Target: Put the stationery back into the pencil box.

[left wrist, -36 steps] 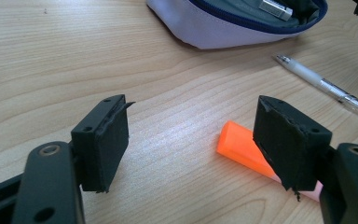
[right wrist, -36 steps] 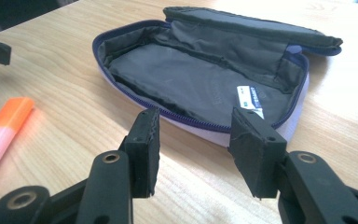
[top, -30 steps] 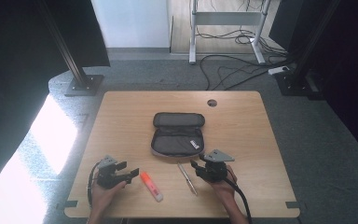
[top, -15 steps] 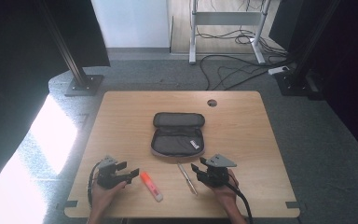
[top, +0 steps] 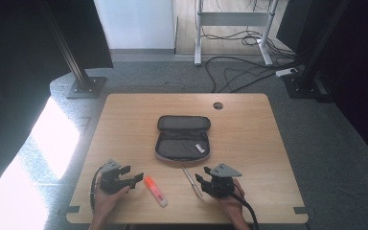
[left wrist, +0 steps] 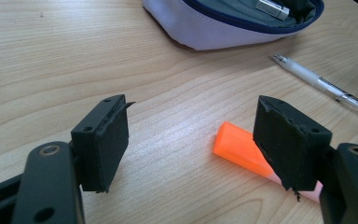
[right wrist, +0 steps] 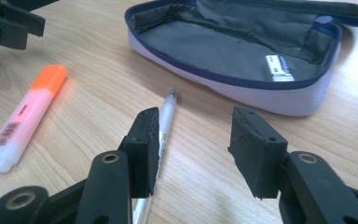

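An open pencil case [top: 182,137] lies unzipped in the middle of the wooden table [top: 249,129], grey inside with a blue zip [right wrist: 242,56]. An orange-capped highlighter [top: 155,190] lies near the front edge, its cap [left wrist: 240,148] just ahead of my left gripper [top: 133,180], which is open and empty. A slim silver pen [top: 192,182] lies right of the highlighter. My right gripper [top: 202,183] is open and rests just to the right of that pen [right wrist: 165,123], whose barrel runs under its left jaw.
A round cable hole [top: 218,105] sits near the table's far edge. A small white label [right wrist: 278,66] is sewn inside the case. Cables [top: 239,72] trail on the floor behind the table, and black stands [top: 84,84] flank it.
My right gripper has drawn slightly back toward the front edge of the table. The left gripper, highlighter, pen and case have stayed where they were.
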Demonstrator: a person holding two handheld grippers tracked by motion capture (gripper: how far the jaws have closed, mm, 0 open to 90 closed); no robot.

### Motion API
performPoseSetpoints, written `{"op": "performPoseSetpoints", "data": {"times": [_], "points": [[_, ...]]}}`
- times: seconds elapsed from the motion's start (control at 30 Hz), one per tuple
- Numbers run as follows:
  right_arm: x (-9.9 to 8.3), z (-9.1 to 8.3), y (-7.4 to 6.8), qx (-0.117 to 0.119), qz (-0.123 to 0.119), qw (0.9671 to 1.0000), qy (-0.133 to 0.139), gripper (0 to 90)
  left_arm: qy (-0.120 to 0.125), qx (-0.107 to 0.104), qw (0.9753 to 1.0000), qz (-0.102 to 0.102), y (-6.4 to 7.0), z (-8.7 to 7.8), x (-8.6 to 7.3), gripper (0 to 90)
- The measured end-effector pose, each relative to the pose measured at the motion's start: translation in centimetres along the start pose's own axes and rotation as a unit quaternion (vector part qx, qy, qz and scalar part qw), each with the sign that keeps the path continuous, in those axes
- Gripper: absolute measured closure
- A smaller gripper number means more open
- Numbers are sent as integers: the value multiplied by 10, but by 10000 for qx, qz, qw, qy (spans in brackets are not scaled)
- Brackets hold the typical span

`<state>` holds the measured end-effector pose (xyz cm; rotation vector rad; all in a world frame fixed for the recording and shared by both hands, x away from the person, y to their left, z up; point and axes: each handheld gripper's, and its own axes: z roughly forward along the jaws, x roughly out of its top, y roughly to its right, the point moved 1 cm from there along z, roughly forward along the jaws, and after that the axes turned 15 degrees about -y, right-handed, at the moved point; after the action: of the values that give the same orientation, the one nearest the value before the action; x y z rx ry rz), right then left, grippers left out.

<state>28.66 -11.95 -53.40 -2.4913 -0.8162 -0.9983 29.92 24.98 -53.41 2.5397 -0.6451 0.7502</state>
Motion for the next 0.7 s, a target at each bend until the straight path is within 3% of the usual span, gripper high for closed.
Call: {"op": "performPoseSetpoints", "data": {"times": [0.7], "points": [[-3, 16, -20, 138, -242, 9992, -299, 522, -26, 27, 10000, 27, 0, 0, 0, 271]]}}
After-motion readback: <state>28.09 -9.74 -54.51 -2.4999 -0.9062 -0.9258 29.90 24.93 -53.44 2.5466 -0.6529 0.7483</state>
